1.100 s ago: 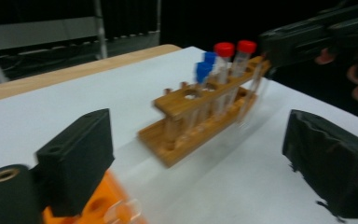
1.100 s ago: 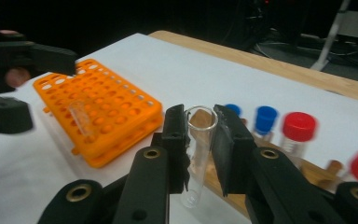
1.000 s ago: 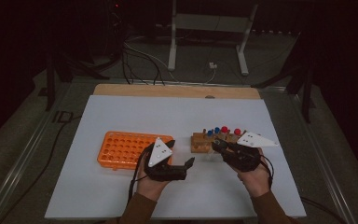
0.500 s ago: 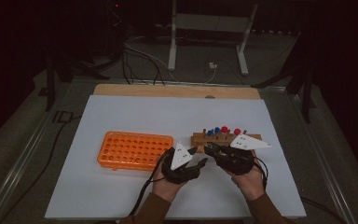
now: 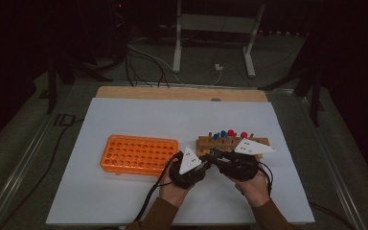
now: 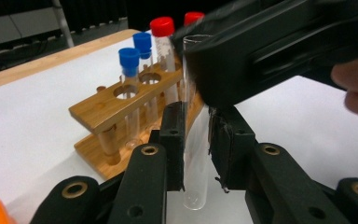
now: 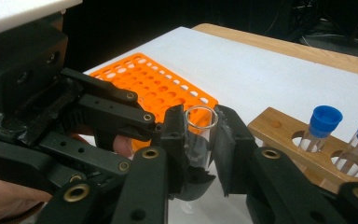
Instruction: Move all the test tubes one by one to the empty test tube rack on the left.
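The white surface [image 5: 124,201] carries an orange rack [image 5: 139,154] on the left and a wooden rack [image 5: 230,143] with blue and red capped tubes on the right. In front of the wooden rack both grippers meet at one clear glass tube [image 6: 196,154], which stands upright and uncapped. The left gripper [image 6: 196,149] has just been closing and pinches the tube's lower part. The right gripper [image 7: 200,135] has just been opening, its jaws beside the tube's rim.
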Demonstrator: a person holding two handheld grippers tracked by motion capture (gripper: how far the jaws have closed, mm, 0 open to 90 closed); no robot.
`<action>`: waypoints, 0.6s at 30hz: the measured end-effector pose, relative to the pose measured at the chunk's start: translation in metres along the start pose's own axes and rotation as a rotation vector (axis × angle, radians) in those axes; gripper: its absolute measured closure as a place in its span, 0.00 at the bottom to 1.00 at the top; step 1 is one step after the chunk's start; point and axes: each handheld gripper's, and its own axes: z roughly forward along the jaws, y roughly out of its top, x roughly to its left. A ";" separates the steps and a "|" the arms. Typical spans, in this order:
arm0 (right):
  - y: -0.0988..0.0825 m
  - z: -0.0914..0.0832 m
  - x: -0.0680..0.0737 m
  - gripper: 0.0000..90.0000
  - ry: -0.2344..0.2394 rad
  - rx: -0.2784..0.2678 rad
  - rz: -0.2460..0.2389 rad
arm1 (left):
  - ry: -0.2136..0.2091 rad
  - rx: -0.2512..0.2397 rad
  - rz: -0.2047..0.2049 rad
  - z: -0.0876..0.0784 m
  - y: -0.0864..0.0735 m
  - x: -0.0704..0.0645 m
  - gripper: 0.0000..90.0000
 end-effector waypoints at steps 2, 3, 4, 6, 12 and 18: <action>0.001 -0.002 0.000 0.58 0.006 -0.021 -0.009 | 0.004 0.007 -0.006 -0.001 -0.001 0.003 0.84; 0.002 -0.004 -0.001 0.47 0.002 -0.030 -0.014 | 0.004 0.007 -0.006 -0.001 -0.001 0.003 0.84; 0.003 -0.005 -0.001 0.39 -0.008 -0.034 -0.012 | 0.007 0.003 -0.012 -0.002 -0.001 0.004 0.84; 0.004 -0.007 -0.003 0.29 -0.030 -0.045 -0.013 | 0.006 -0.003 -0.022 -0.007 0.000 0.008 0.84; 0.001 -0.010 -0.014 0.16 -0.077 -0.027 0.012 | 0.007 -0.022 -0.058 -0.022 0.000 0.020 0.84; -0.003 -0.011 -0.021 0.02 -0.123 0.008 -0.015 | 0.023 -0.058 -0.079 -0.042 0.003 0.033 0.84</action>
